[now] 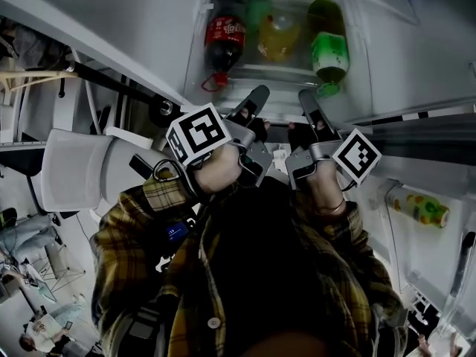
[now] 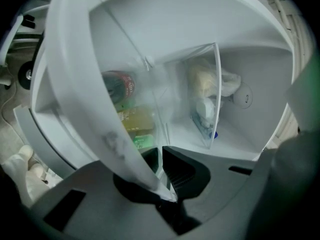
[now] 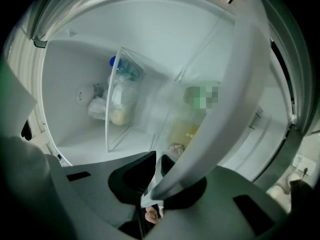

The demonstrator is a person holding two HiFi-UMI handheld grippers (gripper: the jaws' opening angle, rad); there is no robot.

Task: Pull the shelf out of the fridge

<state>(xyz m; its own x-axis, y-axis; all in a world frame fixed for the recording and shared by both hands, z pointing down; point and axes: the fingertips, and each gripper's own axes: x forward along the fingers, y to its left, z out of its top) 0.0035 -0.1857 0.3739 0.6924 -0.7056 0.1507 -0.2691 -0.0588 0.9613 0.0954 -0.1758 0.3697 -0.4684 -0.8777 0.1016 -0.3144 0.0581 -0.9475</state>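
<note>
Two grippers are engaged on the one shelf [image 1: 277, 114] at the mouth of the open fridge [image 1: 149, 28].

The left gripper [image 1: 254, 110], marker cube [image 1: 197, 134] uppermost, is nearly closed. In the left gripper view its jaws [image 2: 161, 159] pinch the shelf's white front trim [image 2: 80, 84] with only the trim's thin edge between the pads.

The shelf sits inside the fridge cavity, its front edge at the gripper tips. It carries three bottles lying down, necks toward the front: a cola bottle [image 1: 223, 39] at left, a yellow bottle [image 1: 277, 37] in the middle and a green bottle [image 1: 329, 50] at right.

The right gripper [image 1: 309, 110], just beside the left one, is likewise nearly closed. In the right gripper view its jaws [image 3: 156, 166] clamp the same white trim [image 3: 240, 84].

A further bottle [image 1: 420, 208] lies in the door rack at far right, well apart from both grippers.
</note>
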